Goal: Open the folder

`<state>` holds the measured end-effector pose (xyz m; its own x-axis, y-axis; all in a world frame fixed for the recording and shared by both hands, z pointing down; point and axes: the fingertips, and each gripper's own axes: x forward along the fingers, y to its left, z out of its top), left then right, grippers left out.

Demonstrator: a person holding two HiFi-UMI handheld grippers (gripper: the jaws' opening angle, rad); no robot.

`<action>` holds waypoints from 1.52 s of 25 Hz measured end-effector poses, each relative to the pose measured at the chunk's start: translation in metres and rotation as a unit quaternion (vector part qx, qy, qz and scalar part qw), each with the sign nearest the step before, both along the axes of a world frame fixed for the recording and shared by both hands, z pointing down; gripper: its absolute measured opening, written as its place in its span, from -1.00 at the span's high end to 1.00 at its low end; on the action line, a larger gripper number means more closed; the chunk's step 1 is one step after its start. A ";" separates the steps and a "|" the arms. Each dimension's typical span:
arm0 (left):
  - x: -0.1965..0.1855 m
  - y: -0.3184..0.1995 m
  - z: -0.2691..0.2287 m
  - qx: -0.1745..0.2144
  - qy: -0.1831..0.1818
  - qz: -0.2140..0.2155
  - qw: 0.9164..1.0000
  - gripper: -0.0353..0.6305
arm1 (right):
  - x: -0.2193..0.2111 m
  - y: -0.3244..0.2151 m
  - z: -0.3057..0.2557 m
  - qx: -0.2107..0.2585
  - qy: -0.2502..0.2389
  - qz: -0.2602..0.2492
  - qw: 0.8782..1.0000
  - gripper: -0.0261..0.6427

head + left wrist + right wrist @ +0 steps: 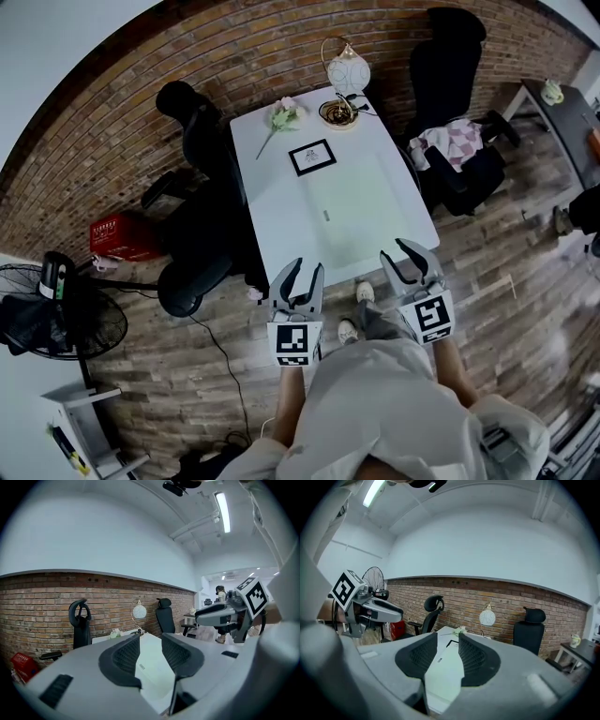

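A pale green translucent folder (354, 211) lies flat and closed on the near half of the white table (272, 202). Both grippers hover in front of the table's near edge, short of the folder. My left gripper (305, 270) is open with nothing between its jaws. My right gripper (401, 251) is also open and empty. In the left gripper view the folder (152, 667) shows through the gap of the left gripper (150, 641), with the right gripper (220, 613) off to the side. The right gripper view shows the folder (445, 672) beyond the right gripper (447, 639).
At the table's far end are a framed picture (311, 157), a flower sprig (281, 117), a small bowl (337, 112) and a globe lamp (347, 70). Black office chairs (202, 141) (455, 75) flank the table. A red basket (122, 239) and a fan (66, 319) stand at the left.
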<state>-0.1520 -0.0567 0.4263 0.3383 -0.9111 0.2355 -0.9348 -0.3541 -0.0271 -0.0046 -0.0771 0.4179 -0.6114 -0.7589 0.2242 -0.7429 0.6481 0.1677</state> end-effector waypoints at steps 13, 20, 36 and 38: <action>0.009 -0.071 0.017 -0.021 -0.004 -0.019 1.000 0.47 | 0.000 -0.074 0.017 -0.026 0.014 -0.033 0.999 0.50; 0.011 -0.093 0.034 -0.049 -0.010 -0.042 0.998 0.49 | 0.002 -0.105 0.033 -0.036 0.025 -0.067 0.997 0.50; 0.025 -0.127 0.097 -0.130 -0.022 -0.069 0.989 0.52 | -0.010 -0.133 0.097 -0.124 0.046 -0.151 0.980 0.50; 0.026 -0.127 0.108 -0.143 -0.021 -0.071 0.987 0.52 | -0.013 -0.131 0.106 -0.134 0.053 -0.165 0.976 0.50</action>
<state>-0.1256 -0.1833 0.5344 0.1970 -0.8422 0.5019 -0.9756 -0.2190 0.0154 -0.0174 -0.2078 0.5236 -0.7746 -0.4305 0.4633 -0.4745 0.8799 0.0242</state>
